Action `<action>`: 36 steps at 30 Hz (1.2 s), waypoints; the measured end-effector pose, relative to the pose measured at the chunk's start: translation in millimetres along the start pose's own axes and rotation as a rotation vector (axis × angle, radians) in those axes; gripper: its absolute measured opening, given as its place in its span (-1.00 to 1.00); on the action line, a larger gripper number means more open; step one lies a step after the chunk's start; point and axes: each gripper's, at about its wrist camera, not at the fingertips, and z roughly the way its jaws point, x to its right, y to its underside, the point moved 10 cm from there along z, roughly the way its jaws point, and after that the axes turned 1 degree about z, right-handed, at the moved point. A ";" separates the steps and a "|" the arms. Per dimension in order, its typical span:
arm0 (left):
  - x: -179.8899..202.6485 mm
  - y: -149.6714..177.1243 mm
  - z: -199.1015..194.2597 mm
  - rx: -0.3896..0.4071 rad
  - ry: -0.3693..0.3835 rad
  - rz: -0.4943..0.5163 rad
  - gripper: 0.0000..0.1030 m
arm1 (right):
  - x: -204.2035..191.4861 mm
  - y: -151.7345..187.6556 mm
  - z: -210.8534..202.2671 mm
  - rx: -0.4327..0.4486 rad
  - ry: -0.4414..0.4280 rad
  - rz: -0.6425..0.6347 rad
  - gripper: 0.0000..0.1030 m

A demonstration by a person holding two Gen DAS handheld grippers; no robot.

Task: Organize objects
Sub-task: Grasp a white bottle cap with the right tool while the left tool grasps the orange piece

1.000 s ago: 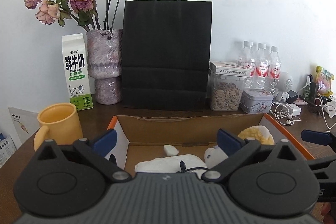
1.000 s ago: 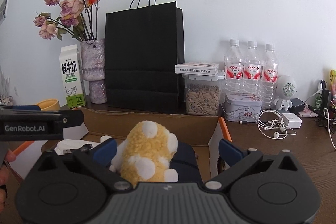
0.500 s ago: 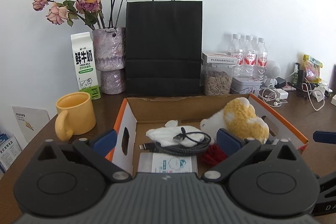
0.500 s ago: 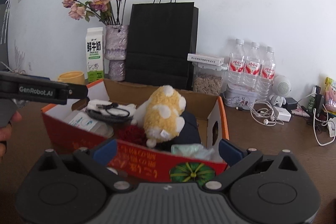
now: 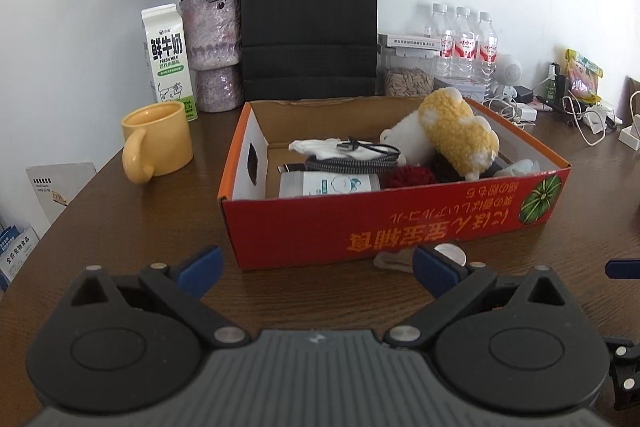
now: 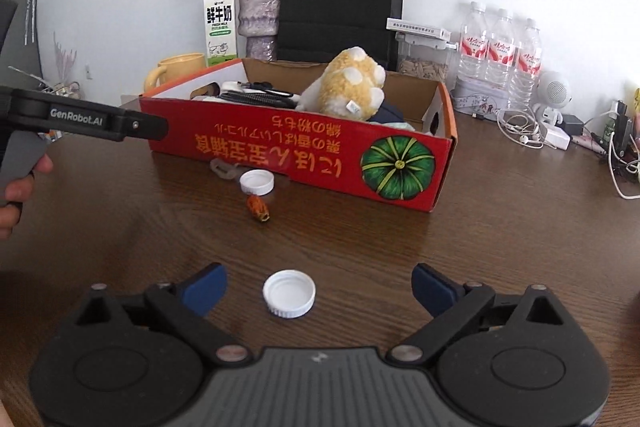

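A red cardboard box [image 5: 400,227] [image 6: 304,155] sits on the brown table. It holds a yellow-and-white plush toy [image 5: 456,131] [image 6: 348,87], a coiled black cable [image 5: 352,159], a white pack [image 5: 328,183] and a red pompom [image 5: 408,175]. My left gripper [image 5: 316,267] is open and empty, in front of the box. My right gripper [image 6: 318,285] is open, with a white bottle cap [image 6: 289,293] lying on the table between its fingers. A second white cap [image 6: 257,182], a small orange object [image 6: 258,209] and a clear plastic piece [image 6: 224,169] lie by the box front.
A yellow mug [image 5: 158,141], milk carton [image 5: 168,59], vase of dried roses [image 5: 212,47] and black paper bag [image 5: 310,23] stand behind the box. Three water bottles [image 6: 500,55], a seed jar [image 6: 424,63], earphones and chargers [image 6: 528,131] fill the right side.
Both grippers have pulled back and up from over the box to the table in front of it. The box front and loose caps have come into view.
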 end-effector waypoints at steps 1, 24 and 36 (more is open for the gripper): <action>0.1 2.9 -0.2 -0.006 0.001 0.000 1.00 | -1.7 1.8 1.1 -0.006 -0.007 0.000 0.59; 52.2 17.5 9.7 -0.059 0.054 0.024 1.00 | 18.2 -27.5 7.5 0.106 0.042 0.042 -0.46; 95.1 16.4 42.6 -0.118 0.022 -0.023 1.00 | 42.0 -29.7 17.0 0.161 0.121 0.085 -0.46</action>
